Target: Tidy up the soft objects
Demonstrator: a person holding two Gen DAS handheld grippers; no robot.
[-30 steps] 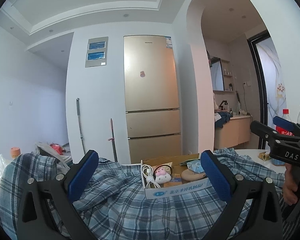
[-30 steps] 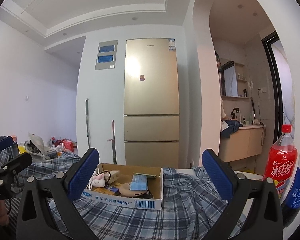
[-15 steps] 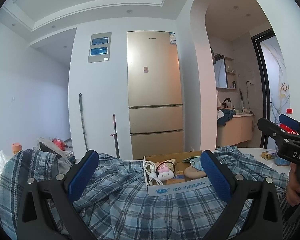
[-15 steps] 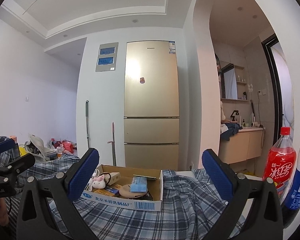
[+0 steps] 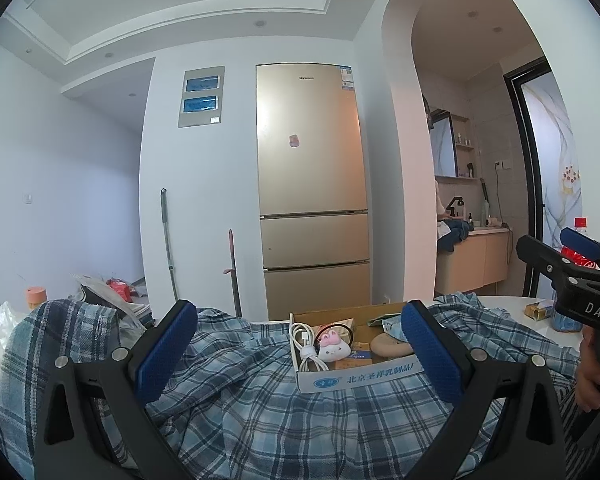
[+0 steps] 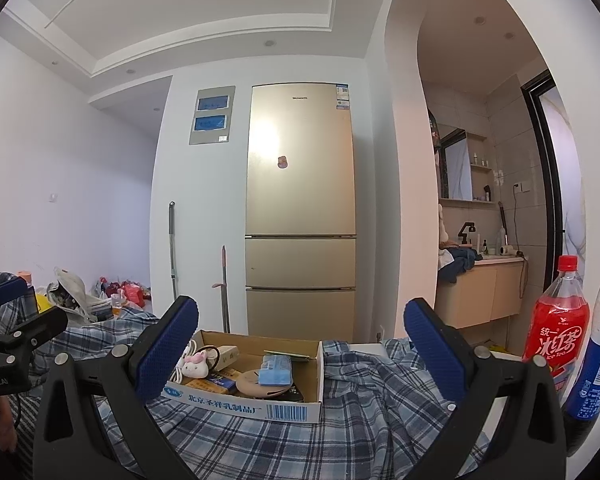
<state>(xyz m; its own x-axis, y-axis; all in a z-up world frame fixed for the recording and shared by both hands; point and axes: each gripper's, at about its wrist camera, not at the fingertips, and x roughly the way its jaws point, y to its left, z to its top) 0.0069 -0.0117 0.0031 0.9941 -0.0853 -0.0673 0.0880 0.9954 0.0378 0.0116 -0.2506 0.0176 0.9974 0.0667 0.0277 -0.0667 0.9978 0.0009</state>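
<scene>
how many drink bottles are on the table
2, both at the right edge of the right wrist view: a red iced tea bottle and, just right of it, a blue-labelled bottle. Others may be out of frame.

Right gripper (image 5: 579, 258) body: white letters "DAS". Cardboard box (image 6: 236, 399) front: blue Chinese print "北京圣祥乳制品厂", barcode beside it. Red bottle (image 6: 559, 330) label: "统一 冰红茶", "Ice Tea". Fridge (image 6: 300, 208) top: brand badge, too small to read.

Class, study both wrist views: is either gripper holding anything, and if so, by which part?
Nothing is held. The left gripper and right gripper are both open, above the plaid shirt, with nothing between their pads.
</scene>
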